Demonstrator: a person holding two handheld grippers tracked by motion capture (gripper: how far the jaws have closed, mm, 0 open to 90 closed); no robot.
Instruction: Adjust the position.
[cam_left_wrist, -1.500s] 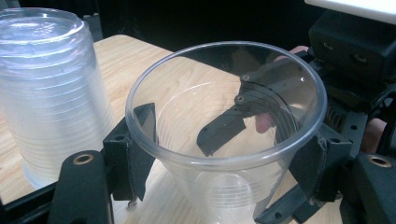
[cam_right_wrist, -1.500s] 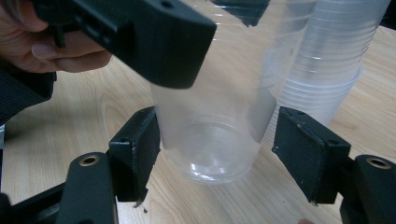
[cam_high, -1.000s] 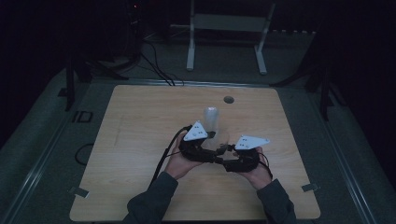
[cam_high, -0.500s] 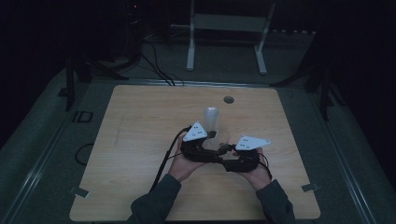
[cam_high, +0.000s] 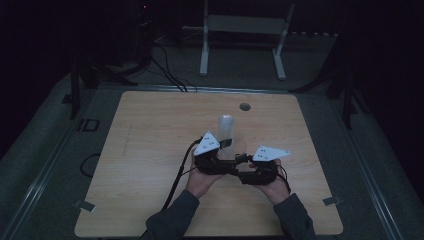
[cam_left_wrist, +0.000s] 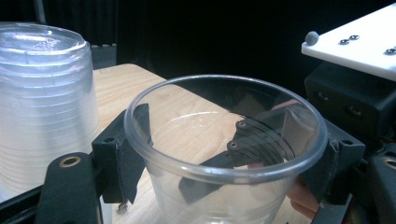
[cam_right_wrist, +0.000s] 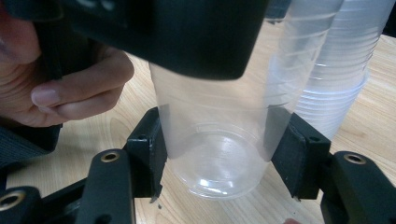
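Note:
A single clear plastic cup (cam_left_wrist: 219, 196) stands upright between both grippers at the middle of the table. My left gripper (cam_left_wrist: 226, 158) is shut on it just under the rim. My right gripper (cam_right_wrist: 217, 154) is shut on the cup (cam_right_wrist: 215, 158) lower down, near its base, which hovers just above the wood. A stack of upside-down clear cups (cam_high: 226, 127) stands on the table right behind the left gripper (cam_high: 225, 146); the stack (cam_left_wrist: 42, 107) is beside the held cup. The right gripper (cam_high: 242, 161) comes in from the right, and the two grippers almost touch.
The wooden table (cam_high: 150, 150) has a small round hole (cam_high: 244, 106) near its far edge. A black cable (cam_high: 175, 185) trails from the left gripper toward the front. A white metal frame (cam_high: 240, 30) stands on the floor beyond the table.

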